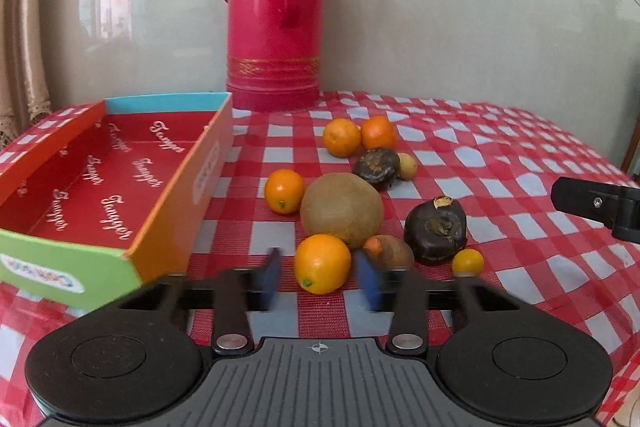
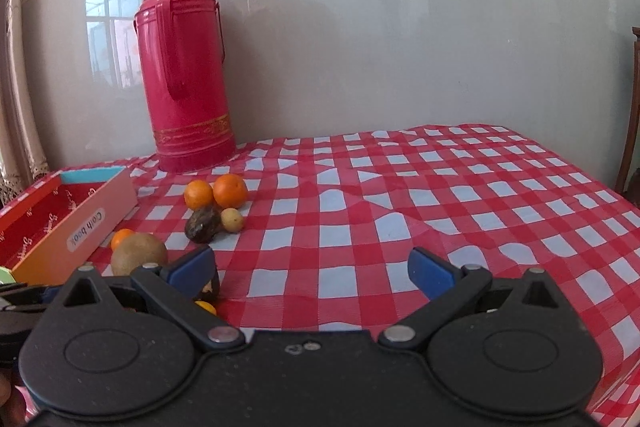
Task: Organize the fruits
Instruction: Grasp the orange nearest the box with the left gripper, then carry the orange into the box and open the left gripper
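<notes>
Several fruits lie on the red checked tablecloth (image 1: pixel 500 187): small oranges (image 1: pixel 284 191), a brown kiwi (image 1: pixel 341 209), dark brown fruits (image 1: pixel 436 229) and tiny yellow ones (image 1: pixel 467 261). My left gripper (image 1: pixel 318 255) is low over the cloth with one small orange (image 1: pixel 322 263) between its blue pads (image 1: pixel 269 277). A thin gap shows beside the left pad, so it is open. My right gripper (image 2: pixel 312 267) stands wide open over bare cloth, to the right of the fruits, with nothing between its fingers. An open red-lined box (image 1: pixel 180 195) sits left of the fruits.
A tall red thermos (image 1: pixel 276 11) stands at the back against the grey wall. The right gripper's black finger (image 1: pixel 592 205) reaches in at the right edge of the left wrist view. A curtain (image 1: pixel 24 27) hangs at the far left.
</notes>
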{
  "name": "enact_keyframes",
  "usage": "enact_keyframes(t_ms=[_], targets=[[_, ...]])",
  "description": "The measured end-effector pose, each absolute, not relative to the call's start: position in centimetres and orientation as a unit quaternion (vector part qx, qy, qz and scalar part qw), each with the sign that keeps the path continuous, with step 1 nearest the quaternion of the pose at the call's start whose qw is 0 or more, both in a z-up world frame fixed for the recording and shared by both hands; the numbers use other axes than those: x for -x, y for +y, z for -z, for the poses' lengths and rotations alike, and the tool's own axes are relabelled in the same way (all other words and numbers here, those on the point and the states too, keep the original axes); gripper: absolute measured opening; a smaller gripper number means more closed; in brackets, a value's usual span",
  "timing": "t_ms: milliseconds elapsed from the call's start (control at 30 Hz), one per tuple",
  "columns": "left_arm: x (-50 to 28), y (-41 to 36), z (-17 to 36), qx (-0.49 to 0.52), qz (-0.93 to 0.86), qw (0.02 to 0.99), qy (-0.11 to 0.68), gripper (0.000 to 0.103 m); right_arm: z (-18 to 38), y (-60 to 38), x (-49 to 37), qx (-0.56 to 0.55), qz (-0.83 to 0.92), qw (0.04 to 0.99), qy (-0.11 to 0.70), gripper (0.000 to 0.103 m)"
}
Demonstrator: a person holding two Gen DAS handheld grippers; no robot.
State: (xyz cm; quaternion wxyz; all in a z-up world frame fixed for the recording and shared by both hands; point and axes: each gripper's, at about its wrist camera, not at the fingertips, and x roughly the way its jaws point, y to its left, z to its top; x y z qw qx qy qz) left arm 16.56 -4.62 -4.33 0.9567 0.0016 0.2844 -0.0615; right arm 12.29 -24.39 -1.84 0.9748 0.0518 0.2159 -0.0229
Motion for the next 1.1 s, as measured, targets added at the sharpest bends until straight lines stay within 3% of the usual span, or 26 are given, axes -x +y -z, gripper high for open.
enact_keyframes(t_ms=[167, 500, 800, 867, 900, 1100], targets=[[-15.9, -4.2, 3.7, 0.004, 0.063, 0.959, 0.275, 0.032, 1.9, -23.9, -12.4, -0.043, 0.019, 0.975, 0.217, 0.097], [-12.6, 0.5, -0.3, 0.000, -0.001, 0.984, 0.179, 0.032, 1.7, -21.9, -12.3, -0.040, -0.002, 0.976, 0.215, 0.097], [-14.6, 6.7, 0.4, 0.045, -0.064, 0.981, 0.179, 0.033, 2.0, -18.6, -12.4, 0.010, -0.034, 0.976, 0.214, 0.097], [-14.6, 7.0, 0.6, 0.054, -0.060, 0.980, 0.184, 0.061, 2.1, -18.4, -12.4, 0.012, -0.035, 0.976, 0.216, 0.097], [-14.1, 7.1, 0.6, 0.061, -0.060, 0.981, 0.172, 0.081, 2.1, -18.4, -12.4, 0.012, -0.034, 0.975, 0.217, 0.097], [-11.7, 6.2, 0.4, 0.049, -0.044, 0.985, 0.161, 0.089, 2.1, -17.5, -11.6, 0.026, -0.045, 0.977, 0.207, 0.097]])
